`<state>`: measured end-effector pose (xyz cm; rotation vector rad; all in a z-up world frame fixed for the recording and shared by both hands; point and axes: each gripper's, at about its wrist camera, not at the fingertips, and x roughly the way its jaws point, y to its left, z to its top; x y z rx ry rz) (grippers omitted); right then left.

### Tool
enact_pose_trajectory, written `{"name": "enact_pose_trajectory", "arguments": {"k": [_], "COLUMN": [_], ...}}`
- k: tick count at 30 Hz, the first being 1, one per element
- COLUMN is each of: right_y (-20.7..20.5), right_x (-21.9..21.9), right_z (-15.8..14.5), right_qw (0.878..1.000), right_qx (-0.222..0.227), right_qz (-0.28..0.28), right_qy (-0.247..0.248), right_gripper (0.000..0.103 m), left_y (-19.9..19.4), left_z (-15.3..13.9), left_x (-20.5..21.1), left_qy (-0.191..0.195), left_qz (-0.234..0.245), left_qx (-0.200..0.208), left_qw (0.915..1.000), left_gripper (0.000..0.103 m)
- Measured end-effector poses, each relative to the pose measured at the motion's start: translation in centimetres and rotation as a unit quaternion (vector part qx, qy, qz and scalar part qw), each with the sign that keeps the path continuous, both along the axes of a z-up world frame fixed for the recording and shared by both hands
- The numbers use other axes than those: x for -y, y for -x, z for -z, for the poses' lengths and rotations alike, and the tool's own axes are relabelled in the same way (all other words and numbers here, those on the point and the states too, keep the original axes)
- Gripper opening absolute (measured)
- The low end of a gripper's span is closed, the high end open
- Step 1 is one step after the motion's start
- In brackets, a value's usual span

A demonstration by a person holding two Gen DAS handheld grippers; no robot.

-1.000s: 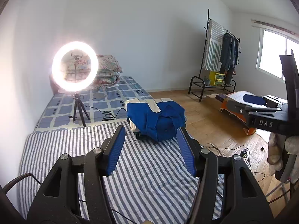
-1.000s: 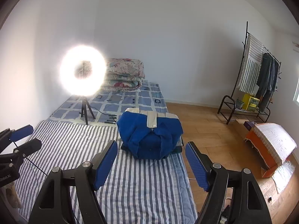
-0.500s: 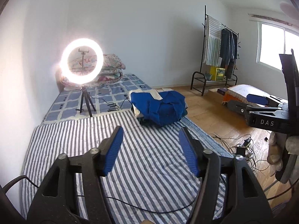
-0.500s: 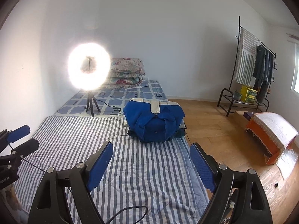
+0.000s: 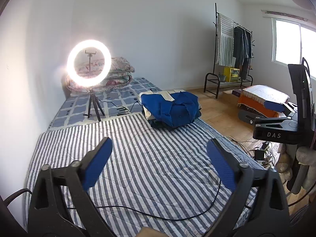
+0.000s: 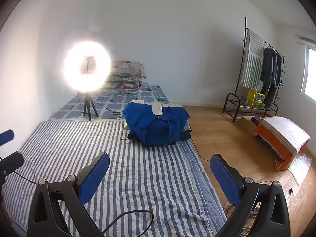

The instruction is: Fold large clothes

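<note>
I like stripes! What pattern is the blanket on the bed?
The blanket has blue-grey and white stripes, clearest in the right wrist view.

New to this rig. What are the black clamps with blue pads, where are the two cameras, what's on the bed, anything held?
No robot arm here: a person carries two hand-held grippers, each with a fisheye camera looking forward along its two fingers. One picture comes from the left gripper, the other from the right gripper; the black clamps with blue pads are their fingers. In the left view the right gripper shows at the right edge.

Both grippers' jaws are opening and nothing lies between them, so nothing is held.

On the striped blanket lies a folded blue garment on a stack of other clothes, with a black cable nearer the cameras. Behind stand a ring light on a tripod and folded quilts.
</note>
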<state>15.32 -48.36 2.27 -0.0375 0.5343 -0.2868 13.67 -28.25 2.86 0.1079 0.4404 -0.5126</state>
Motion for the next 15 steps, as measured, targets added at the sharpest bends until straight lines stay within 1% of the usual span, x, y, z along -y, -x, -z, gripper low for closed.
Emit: {"name": "enact_pose_trajectory", "arguments": {"k": [5, 8, 12, 15], "right_y": [0.0, 0.2, 0.3, 0.4], "right_x": [0.0, 0.0, -0.1, 0.1], "right_z": [0.7, 1.1, 1.3, 1.3], "right_qw": [1.000, 1.000, 1.000, 1.000], "right_qx": [-0.004, -0.008, -0.007, -0.003], "right_qz": [0.002, 0.006, 0.012, 0.014], "right_qy": [-0.009, -0.012, -0.005, -0.012], "right_gripper": [0.103, 0.103, 0.103, 0.103], "left_y": [0.2, 0.4, 0.4, 0.2], "left_z": [0.2, 0.2, 0.2, 0.5], "left_x": [-0.2, -0.5, -0.6, -0.6], "left_qy": [-0.006, -0.008, -0.016, -0.021], "left_qz": [-0.014, -0.026, -0.053, -0.066], "left_qx": [-0.004, 0.002, 0.008, 0.004], "left_qw": [0.9999, 0.9996, 0.9984, 0.9976], "left_gripper": [0.103, 0.103, 0.103, 0.103]}}
